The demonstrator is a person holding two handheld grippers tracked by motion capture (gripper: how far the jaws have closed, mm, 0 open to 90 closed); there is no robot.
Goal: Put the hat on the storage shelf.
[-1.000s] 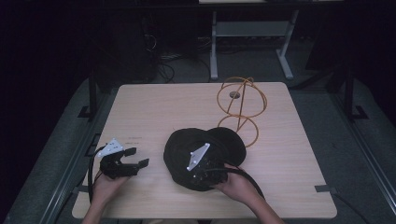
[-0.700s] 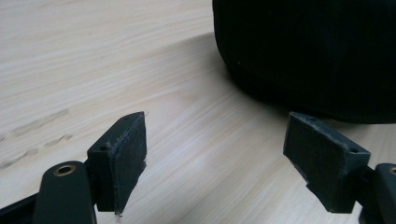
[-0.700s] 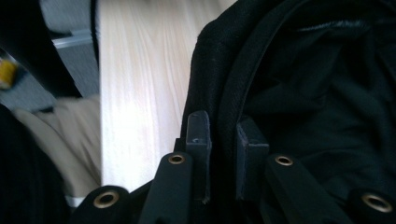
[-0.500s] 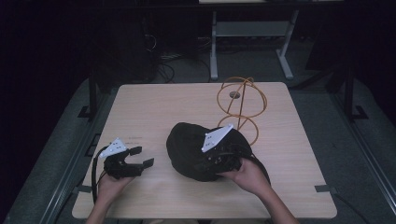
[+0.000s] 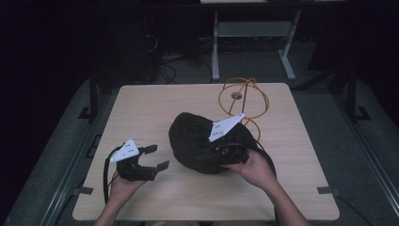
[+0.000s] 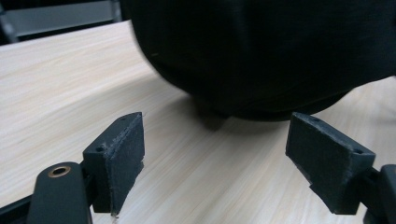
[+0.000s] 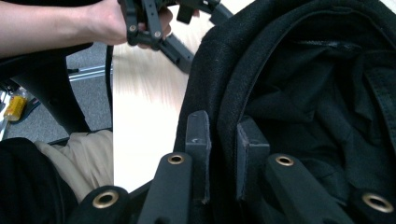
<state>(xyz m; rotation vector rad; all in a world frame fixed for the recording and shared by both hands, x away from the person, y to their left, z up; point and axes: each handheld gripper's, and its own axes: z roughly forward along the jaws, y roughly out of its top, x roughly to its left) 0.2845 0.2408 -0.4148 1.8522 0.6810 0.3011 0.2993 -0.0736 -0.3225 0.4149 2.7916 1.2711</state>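
The right gripper (image 7: 219, 154) is pinching the rim of a black fabric hat (image 5: 197, 139) — its jaws are nearly closed, with the cloth edge running between them. The left gripper (image 6: 215, 158) is sitting with its jaws spread wide, gripping nothing, just beside the hat. The hat is resting near the middle of the wooden table (image 5: 150, 103), tipped up so its dark lining is showing — no readable label. An orange wire stand (image 5: 244, 96) is standing just behind it.

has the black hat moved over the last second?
Yes. The black hat, pinched by the right hand-held gripper, has lifted and shifted toward the orange wire stand.
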